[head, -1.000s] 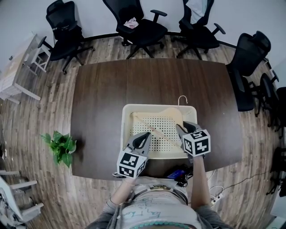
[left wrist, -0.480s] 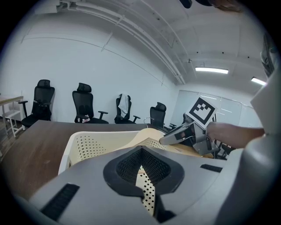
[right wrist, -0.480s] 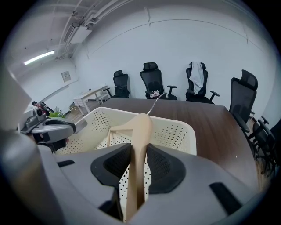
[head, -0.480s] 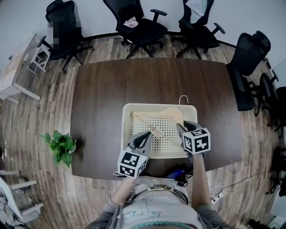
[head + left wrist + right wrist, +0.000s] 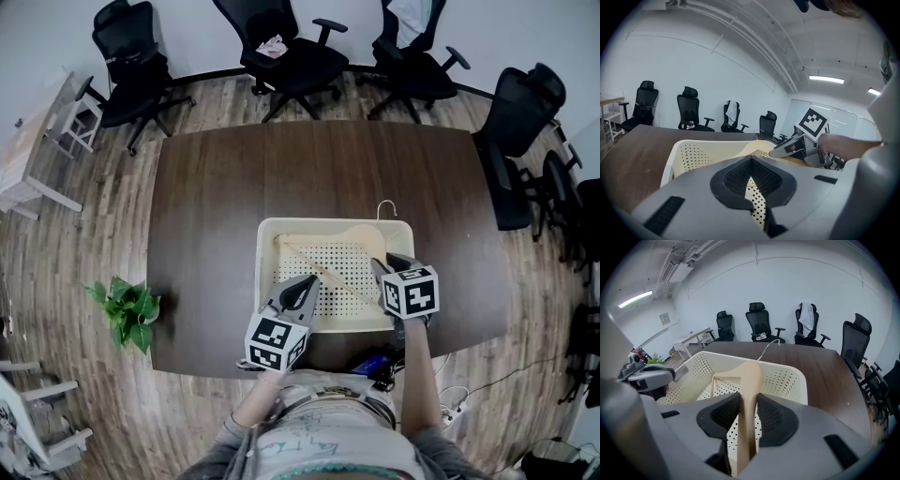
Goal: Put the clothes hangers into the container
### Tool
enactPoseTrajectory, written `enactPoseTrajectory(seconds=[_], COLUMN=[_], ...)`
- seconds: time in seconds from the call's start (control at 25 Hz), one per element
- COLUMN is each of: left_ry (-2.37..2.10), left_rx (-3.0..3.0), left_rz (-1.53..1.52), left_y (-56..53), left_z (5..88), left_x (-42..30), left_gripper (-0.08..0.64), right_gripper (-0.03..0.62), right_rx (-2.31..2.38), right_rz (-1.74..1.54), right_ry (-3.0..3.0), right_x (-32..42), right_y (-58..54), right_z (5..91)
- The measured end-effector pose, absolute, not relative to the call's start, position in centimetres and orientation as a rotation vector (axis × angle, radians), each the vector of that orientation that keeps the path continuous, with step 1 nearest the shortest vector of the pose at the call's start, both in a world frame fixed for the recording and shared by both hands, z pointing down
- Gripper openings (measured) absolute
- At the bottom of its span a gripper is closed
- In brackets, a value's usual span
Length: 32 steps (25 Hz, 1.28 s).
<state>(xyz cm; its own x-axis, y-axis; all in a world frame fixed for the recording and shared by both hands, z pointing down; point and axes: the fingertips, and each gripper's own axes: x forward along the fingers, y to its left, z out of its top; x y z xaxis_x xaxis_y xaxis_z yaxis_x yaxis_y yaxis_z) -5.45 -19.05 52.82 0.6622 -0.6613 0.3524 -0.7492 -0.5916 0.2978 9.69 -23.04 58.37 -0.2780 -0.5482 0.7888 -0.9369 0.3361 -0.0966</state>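
A cream perforated basket (image 5: 267, 230) stands on the dark wooden table (image 5: 216, 206) near its front edge. A wooden hanger (image 5: 323, 267) lies inside it, its metal hook (image 5: 384, 207) poking over the far rim. My right gripper (image 5: 382, 266) reaches into the basket's right side. In the right gripper view the hanger's arm (image 5: 750, 376) runs between the pads, which touch it on both sides; the jaws (image 5: 749, 401) have just been opening slightly. My left gripper (image 5: 302, 284) hovers at the basket's near left, its tips (image 5: 751, 159) together with nothing held.
Black office chairs (image 5: 291, 52) ring the far and right sides of the table. A potted plant (image 5: 127, 309) stands on the floor at the left. Cables and a blue object (image 5: 375, 366) lie by the table's near edge. A white side table (image 5: 28, 150) is at the far left.
The right gripper has tilted a little, its marker cube shifting slightly up the picture. The left gripper, hanger and basket have not moved.
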Motion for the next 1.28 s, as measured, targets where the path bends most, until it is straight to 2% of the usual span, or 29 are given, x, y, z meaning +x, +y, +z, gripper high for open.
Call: enactPoseTrajectory(seconds=[1.28], left_ry=[-1.077], left_rx=[2.475], left_rz=[0.301], left_y=[-19.5], left_z=[52.9], left_x=[-5.1], left_gripper=[0.011], right_gripper=[0.137], right_rx=[1.302], right_rz=[0.651], right_ry=[-1.817], right_x=[10.3], right_y=[-23.3], right_z=[59.4])
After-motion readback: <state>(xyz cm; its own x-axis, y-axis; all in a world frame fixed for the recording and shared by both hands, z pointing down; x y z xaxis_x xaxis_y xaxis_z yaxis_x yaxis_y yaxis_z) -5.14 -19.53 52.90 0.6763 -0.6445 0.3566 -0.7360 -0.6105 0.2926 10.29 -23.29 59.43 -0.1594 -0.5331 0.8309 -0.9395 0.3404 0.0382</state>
